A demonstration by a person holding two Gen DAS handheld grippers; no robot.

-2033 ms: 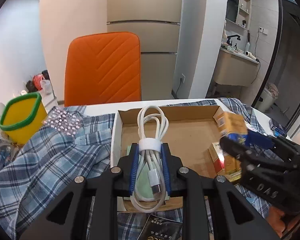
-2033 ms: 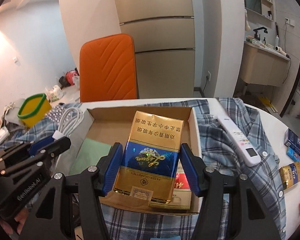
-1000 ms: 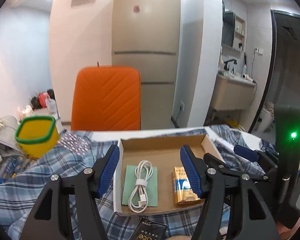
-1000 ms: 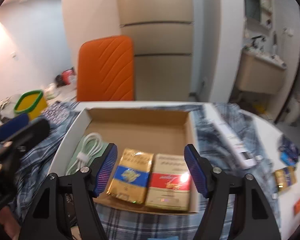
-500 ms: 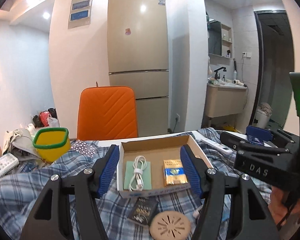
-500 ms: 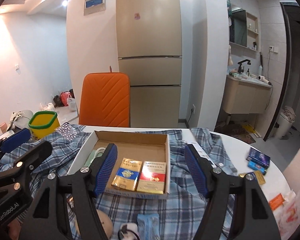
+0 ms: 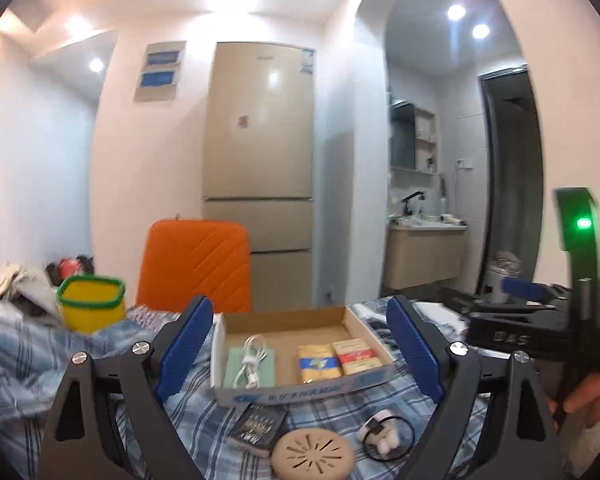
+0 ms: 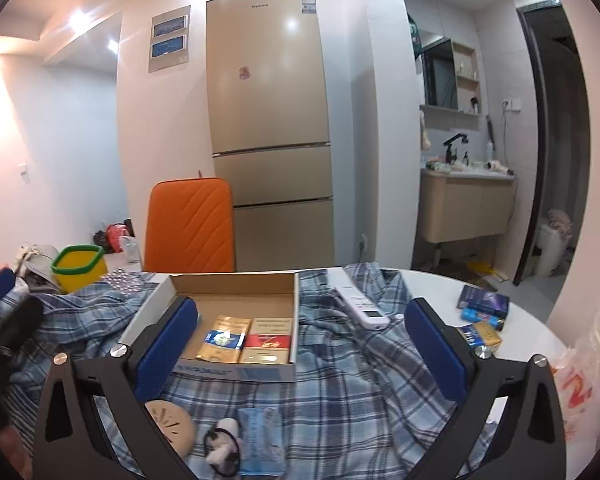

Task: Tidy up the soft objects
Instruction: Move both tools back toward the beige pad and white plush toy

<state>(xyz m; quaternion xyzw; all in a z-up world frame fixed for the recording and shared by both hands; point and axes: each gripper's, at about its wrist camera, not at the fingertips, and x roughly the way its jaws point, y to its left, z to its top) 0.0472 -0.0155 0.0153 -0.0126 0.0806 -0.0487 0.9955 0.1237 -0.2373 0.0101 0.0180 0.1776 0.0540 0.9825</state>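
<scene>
Both grippers, left point(image 7: 300, 350) and right point(image 8: 300, 346), have just spread wider, empty, farther back from the cardboard box point(image 7: 300, 390).

**Box sitting mid-surface on the shirt**

The cardboard box point(image 7: 300, 390) is resting on the plaid shirt point(image 8: 340, 392) spread over the surface point(image 8: 532, 320). Inside it, the coiled cable point(image 7: 250, 360) is lying at the left on a flat pad point(image 7: 268, 372), with two packets point(image 7: 314, 362) sitting side by side to its right. The remote point(image 8: 362, 300) is lying right of the box, the bin point(image 7: 90, 308) behind it to the left, and the chair point(image 8: 190, 226) is standing behind the surface.
</scene>
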